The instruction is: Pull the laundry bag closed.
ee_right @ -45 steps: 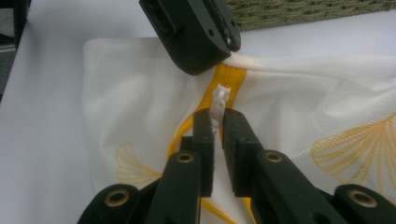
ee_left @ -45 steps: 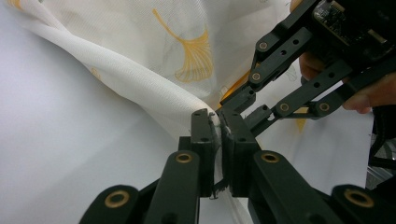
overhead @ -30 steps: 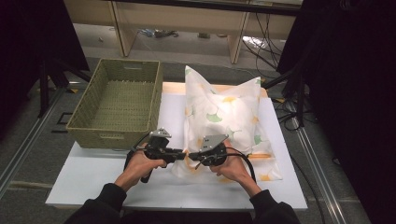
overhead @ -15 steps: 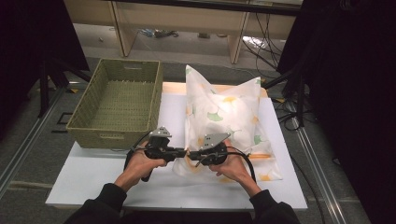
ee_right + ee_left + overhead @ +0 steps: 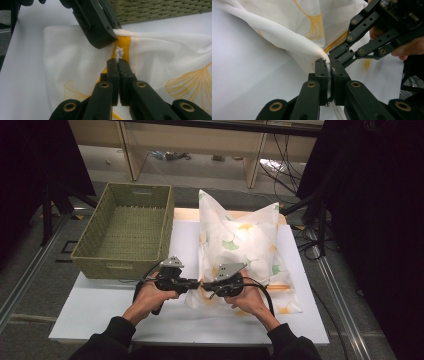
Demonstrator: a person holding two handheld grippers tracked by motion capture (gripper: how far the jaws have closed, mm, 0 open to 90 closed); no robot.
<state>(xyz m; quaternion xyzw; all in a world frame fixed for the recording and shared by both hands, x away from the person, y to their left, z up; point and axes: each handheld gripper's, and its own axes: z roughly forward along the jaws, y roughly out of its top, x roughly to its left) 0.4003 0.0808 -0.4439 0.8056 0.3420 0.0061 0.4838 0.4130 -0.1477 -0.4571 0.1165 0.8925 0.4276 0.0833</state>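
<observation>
No brand, label or legible writing anywhere on cloth, basket or tools. Nearest, at the front edge of the flat white tabletop [image 5: 100, 315], two hands in dark sleeves, each with a black two-jaw tool, tips meeting at the near left corner of the white fabric pillowcase printed with yellow and green ginkgo leaves [image 5: 245, 245]. Left gripper [image 5: 329, 65] clamped on a thin gathered fold of that cloth, pinched white threads between the pads. Right gripper [image 5: 117, 61] likewise squeezed tight on a small white tuft beside an orange-yellow band along the hem, the other tool's jaw just above it. Fine mesh weave, sheer and slightly wrinkled, with line-drawn yellow leaves near the corner and fuller green and yellow ones further up. Plump and cushion-like toward the far end, flat on the tabletop, stretching away from the hands. Just beside it to the left, an empty rectangular olive-green woven basket [image 5: 90, 240]. Beyond, pale wooden shelving [image 5: 200, 140] and trailing black cables [image 5: 285, 165] on the floor.
</observation>
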